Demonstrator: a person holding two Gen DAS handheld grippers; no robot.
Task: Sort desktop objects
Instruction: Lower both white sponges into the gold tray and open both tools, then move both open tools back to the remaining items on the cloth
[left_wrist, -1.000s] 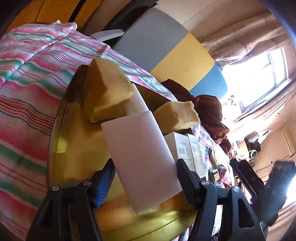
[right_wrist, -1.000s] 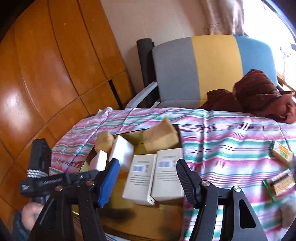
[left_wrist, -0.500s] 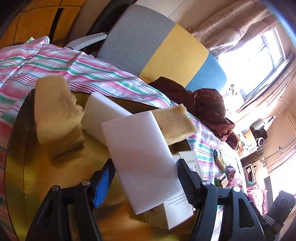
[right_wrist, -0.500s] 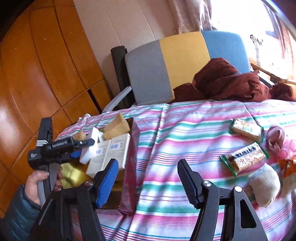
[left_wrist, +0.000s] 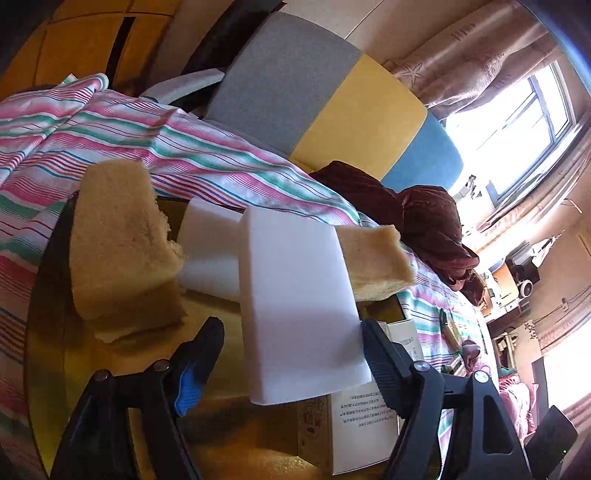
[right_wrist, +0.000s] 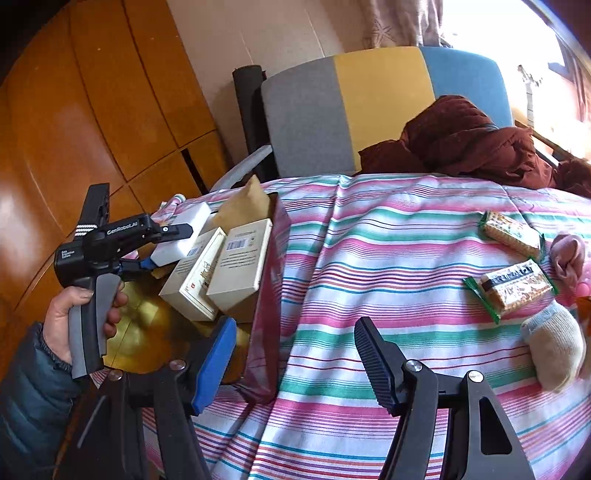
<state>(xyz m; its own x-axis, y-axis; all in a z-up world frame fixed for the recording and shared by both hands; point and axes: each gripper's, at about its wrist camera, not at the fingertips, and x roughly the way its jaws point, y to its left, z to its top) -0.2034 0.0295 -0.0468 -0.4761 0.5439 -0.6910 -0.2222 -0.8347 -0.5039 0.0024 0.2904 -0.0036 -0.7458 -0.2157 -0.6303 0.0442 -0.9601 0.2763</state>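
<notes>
A white sponge block (left_wrist: 299, 317) lies between the fingers of my left gripper (left_wrist: 291, 328) over the gold tray (left_wrist: 110, 406). A gap shows between the blue-padded left finger and the block, so the jaws stand open. The tray also holds two tan sponges (left_wrist: 118, 243) (left_wrist: 373, 258), a second white sponge (left_wrist: 210, 251) and two white boxes (right_wrist: 240, 262). In the right wrist view a person's hand (right_wrist: 74, 317) holds the left gripper (right_wrist: 168, 247) at the block (right_wrist: 184, 225). My right gripper (right_wrist: 295, 362) hangs open and empty over the striped tablecloth (right_wrist: 369, 258).
Two wrapped snack bars (right_wrist: 511, 232) (right_wrist: 513, 288), a beige sock (right_wrist: 554, 343) and a pink sock (right_wrist: 569, 258) lie on the cloth at right. The tray's dark red wall (right_wrist: 269, 295) stands left of my right gripper. A brown garment (right_wrist: 461, 136) lies by the chair (right_wrist: 369, 103) behind.
The left gripper's fingers have spread slightly and the white block has settled flatter between them. My right gripper has swung right, away from the tray and over the cloth.
</notes>
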